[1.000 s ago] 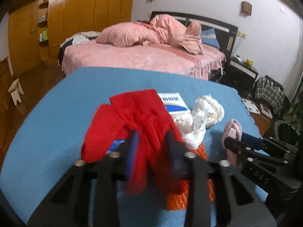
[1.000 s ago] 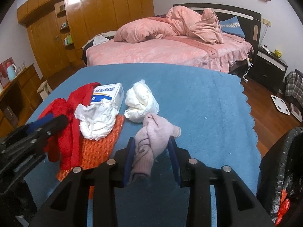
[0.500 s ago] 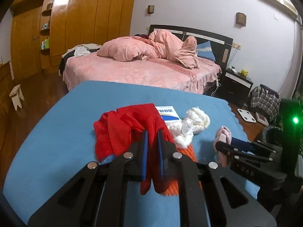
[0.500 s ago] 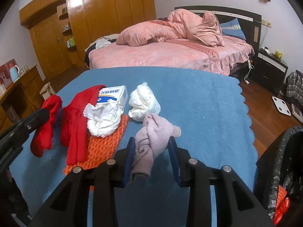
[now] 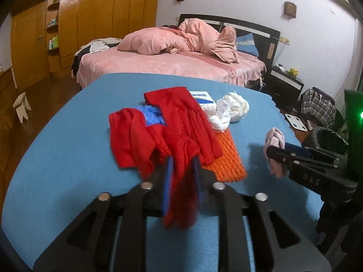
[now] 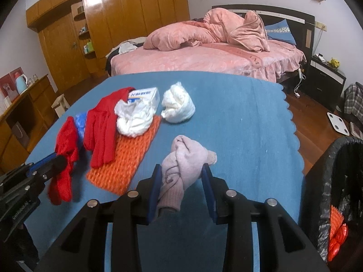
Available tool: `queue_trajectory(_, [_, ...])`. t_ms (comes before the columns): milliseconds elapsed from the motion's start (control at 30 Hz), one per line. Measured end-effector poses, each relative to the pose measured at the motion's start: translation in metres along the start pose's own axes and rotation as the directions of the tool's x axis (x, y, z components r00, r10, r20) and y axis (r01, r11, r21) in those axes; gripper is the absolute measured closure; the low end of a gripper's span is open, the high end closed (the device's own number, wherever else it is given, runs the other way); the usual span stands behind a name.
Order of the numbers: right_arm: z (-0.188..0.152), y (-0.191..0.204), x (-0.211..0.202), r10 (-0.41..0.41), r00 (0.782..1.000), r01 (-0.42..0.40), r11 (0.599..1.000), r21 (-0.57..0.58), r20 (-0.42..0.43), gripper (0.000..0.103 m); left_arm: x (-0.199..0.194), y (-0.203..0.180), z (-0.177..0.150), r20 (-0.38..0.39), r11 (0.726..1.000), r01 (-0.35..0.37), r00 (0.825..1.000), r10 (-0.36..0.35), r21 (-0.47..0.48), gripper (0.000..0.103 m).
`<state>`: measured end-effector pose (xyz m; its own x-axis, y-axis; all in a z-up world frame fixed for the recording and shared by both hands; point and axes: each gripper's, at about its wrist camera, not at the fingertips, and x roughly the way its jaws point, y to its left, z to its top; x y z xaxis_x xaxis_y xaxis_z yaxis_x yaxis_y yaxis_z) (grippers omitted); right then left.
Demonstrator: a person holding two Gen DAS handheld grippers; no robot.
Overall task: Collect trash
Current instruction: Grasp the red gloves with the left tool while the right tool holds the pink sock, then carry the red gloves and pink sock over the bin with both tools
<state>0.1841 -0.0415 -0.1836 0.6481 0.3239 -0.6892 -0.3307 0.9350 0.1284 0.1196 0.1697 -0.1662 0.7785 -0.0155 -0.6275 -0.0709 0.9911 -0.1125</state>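
**Both fingers loaded, red glove coming off the pile**

Over the last second our left gripper (image 5: 182,170) has gone from straddling the red glove (image 5: 181,192) with its fingers spread to pinching it tight, and the glove's cuff now hangs lifted and blurred between the pads while a second red glove (image 5: 181,113) lies on the pile at 12 o'clock. Lifting it has uncovered a blue crinkled piece (image 5: 152,116) that was hidden before. Our right gripper (image 6: 182,179) has barely moved: it keeps the pink sock (image 6: 183,161) clamped between its fingers, just above the blue tabletop (image 6: 249,122).

The rest has not shifted: the orange knit piece (image 6: 129,158), the white wad (image 6: 133,120) on it, the second white wad (image 6: 178,104) beside it, and the small box (image 6: 145,95) behind.

We judge both catches ready to carry. The black-lined bin (image 6: 335,181) sits at 3 o'clock off the tabletop's edge, orange and red scraps already inside, so the right load goes first and the left must cross over.
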Motion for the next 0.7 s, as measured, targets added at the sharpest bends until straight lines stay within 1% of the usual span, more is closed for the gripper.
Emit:
queue_trajectory(33, [-0.001, 0.0, 0.0, 0.0, 1.0, 0.0, 1.0, 0.0, -0.001, 0.067, -0.002, 0.001, 0.001, 0.012, 1.0, -0.014, 1.0, 0.014, -0.006, 0.056])
queue_trajectory(100, [-0.001, 0.001, 0.0, -0.001, 1.0, 0.001, 1.0, -0.001, 0.0, 0.067, -0.006, 0.003, 0.002, 0.032, 0.999, -0.039, 0.999, 0.039, -0.011, 0.048])
queue_trajectory(133, [-0.001, 0.001, 0.0, -0.001, 1.0, 0.001, 1.0, -0.002, 0.0, 0.067, -0.008, 0.004, 0.002, 0.039, 0.999, -0.049, 0.998, 0.05, -0.013, 0.045])
queue_trajectory(333, [-0.002, -0.003, 0.001, -0.008, 1.0, 0.009, 1.0, 0.007, -0.004, 0.067, -0.009, 0.011, 0.008, 0.058, 0.995, -0.096, 0.994, 0.098, -0.034, 0.033])
queue_trajectory(433, [-0.002, -0.002, 0.002, -0.011, 1.0, 0.011, 1.0, 0.002, -0.006, 0.067, 0.001, 0.015, 0.011, 0.042, 0.994, -0.105, 0.993, 0.107, -0.043, 0.031])
queue_trajectory(533, [-0.002, -0.002, 0.003, -0.012, 1.0, 0.012, 1.0, -0.002, -0.014, 0.067, 0.015, 0.017, 0.012, -0.001, 0.994, -0.095, 0.995, 0.095, -0.055, 0.032])
queue_trajectory(567, [-0.002, -0.002, 0.003, -0.012, 1.0, 0.012, 1.0, -0.003, -0.015, 0.067, 0.019, 0.017, 0.013, -0.015, 0.994, -0.092, 0.996, 0.092, -0.056, 0.035])
queue_trajectory(600, [-0.002, -0.002, 0.004, -0.013, 1.0, 0.013, 1.0, -0.004, -0.016, 0.067, 0.023, 0.017, 0.013, -0.032, 0.995, -0.084, 0.996, 0.082, -0.057, 0.051])
queue_trajectory(633, [-0.003, -0.002, 0.004, -0.013, 1.0, 0.013, 1.0, -0.004, -0.019, 0.067, 0.026, 0.017, 0.013, -0.049, 0.996, -0.074, 0.996, 0.071, -0.054, 0.07])
queue_trajectory(667, [-0.002, -0.003, 0.005, -0.014, 1.0, 0.014, 1.0, -0.004, -0.021, 0.067, 0.029, 0.017, 0.013, -0.063, 0.997, -0.06, 0.996, 0.057, -0.051, 0.078])
queue_trajectory(700, [-0.002, -0.002, 0.005, -0.014, 1.0, 0.014, 1.0, -0.005, -0.022, 0.067, 0.03, 0.017, 0.012, -0.066, 0.997, -0.053, 0.997, 0.049, -0.05, 0.092])
